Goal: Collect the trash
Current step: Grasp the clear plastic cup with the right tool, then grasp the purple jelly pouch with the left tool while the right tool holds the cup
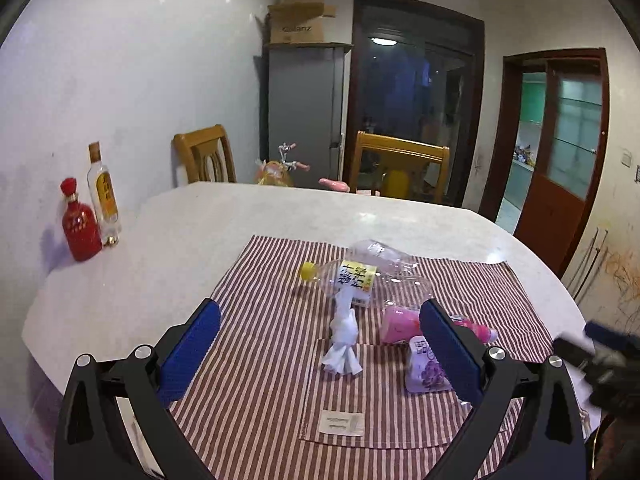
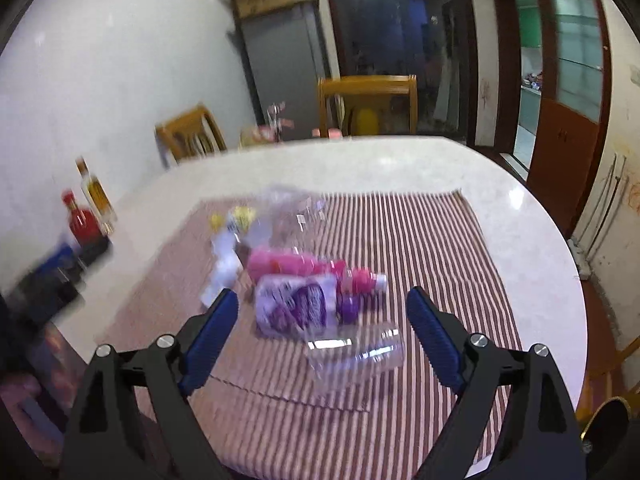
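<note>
Nothing is judged to have been collected yet: all the trash is still seen lying on the striped cloth (image 1: 280, 392) spread over the pale tabletop (image 1: 224, 216), and no bin or bag is shown.

The largest piece, a crushed clear bottle (image 1: 372, 276) with a yellow cap and yellow label, lies on its side toward twelve o'clock of the pile. A pink bottle (image 2: 296, 266) lies just in front of it, at about three o'clock from a twisted white tissue (image 1: 343, 340). A purple pouch (image 2: 296, 304) rests against the pink bottle, and a small clear cup (image 2: 356, 354) is seen blurred at six o'clock of it.

The left tool (image 1: 320, 348) and the right tool (image 2: 322, 330) are both held wide open over the pile, with nothing gripped.
</note>
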The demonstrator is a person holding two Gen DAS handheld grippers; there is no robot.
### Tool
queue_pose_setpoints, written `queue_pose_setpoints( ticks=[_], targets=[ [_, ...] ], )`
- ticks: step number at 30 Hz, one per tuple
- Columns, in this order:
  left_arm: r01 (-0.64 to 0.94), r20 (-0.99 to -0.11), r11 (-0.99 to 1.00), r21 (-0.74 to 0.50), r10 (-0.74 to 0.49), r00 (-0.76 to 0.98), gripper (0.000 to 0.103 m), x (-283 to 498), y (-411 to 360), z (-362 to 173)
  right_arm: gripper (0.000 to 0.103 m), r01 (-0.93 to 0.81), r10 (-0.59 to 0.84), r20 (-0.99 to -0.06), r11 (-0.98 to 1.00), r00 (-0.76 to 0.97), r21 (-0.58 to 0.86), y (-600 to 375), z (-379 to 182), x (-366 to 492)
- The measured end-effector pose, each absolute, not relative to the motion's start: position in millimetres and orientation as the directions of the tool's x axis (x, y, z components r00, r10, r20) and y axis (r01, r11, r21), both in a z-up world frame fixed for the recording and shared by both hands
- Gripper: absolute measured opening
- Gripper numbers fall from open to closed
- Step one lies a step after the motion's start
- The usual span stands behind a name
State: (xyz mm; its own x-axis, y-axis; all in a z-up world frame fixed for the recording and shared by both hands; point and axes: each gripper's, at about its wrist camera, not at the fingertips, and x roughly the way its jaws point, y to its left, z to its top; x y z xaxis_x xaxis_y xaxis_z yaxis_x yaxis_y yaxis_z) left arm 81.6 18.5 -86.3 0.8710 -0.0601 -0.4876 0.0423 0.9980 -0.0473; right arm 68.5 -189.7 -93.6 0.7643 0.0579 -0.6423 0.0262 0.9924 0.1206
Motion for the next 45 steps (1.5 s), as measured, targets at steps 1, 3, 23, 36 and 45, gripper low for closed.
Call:
queue_pose_setpoints(
  ticks=[1,3,23,36,45],
  targets=[
    [0.042,-0.49,0.998,-0.051,-0.062,0.869,0.097,82,21,-86,0.086,0.032,0.022,-0.667,0.997,0.744,0.069,-184,-104,72],
    [0.04,-0.5,0.997,-0.059,-0.064,0.864,0.097,86,24,-90,0.086,0.034,-0.042,-0.71,0.999,0.703,-0.025,-177,-128,77],
    [0.21,-0.632,0.976,-0.06,-0.199,0.749,0.097,126,-24,-134,0.009,0.143,-0.068,-0.847,0.99,0.527,0.01,-238,-196,89],
    [0.523,-0.787,0.852,-0.029,-0.342,0.514,0.097,167,-102,-212,0.009,0.172,0.024,-0.784,0.971,0.621,0.166,-268,-147,88],
    [0.493,-0.805,0.855,-0.158,-0.401,0.438,0.097,205,-108,-247,0.009,0.192,0.008,-0.769,0.966,0.639,0.17,-272,-139,88]
  ],
)
